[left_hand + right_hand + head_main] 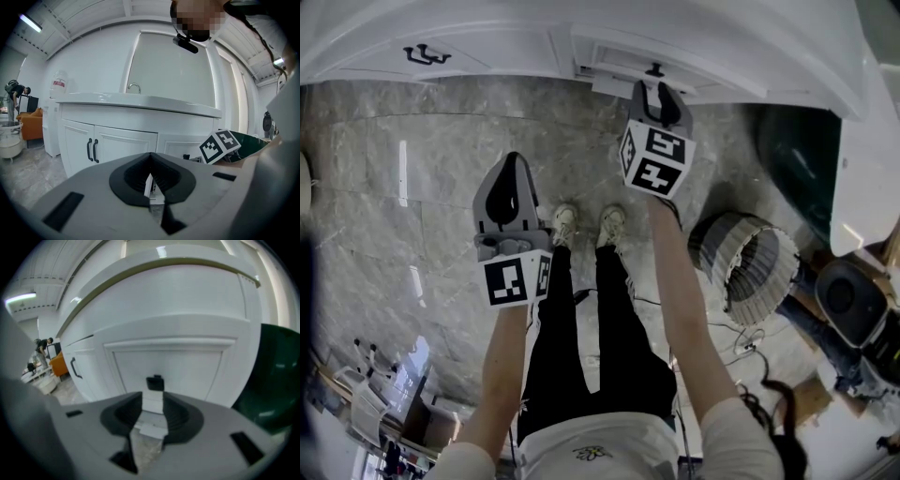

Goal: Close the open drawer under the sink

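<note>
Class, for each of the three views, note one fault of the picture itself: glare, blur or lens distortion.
Head view: white streaks of glare lie on the glossy floor. Left gripper view: the wide lens bows the countertop and darkens the corners. Right gripper view: the drawer front bulges like a barrel, and its knob looks soft.

Most of the drawer (605, 70) front is masked by the right gripper (656, 86) in the head view, with only the tip of the handle (654, 68) showing above it. In the right gripper view that handle is a soft dark block, its shape unclear, and a dark green object (276, 376) runs off the right edge. The left gripper (150, 157) hides the cabinet (117, 140) base in its own view. A stooping person (13, 93) far left is too small to make out.
</note>
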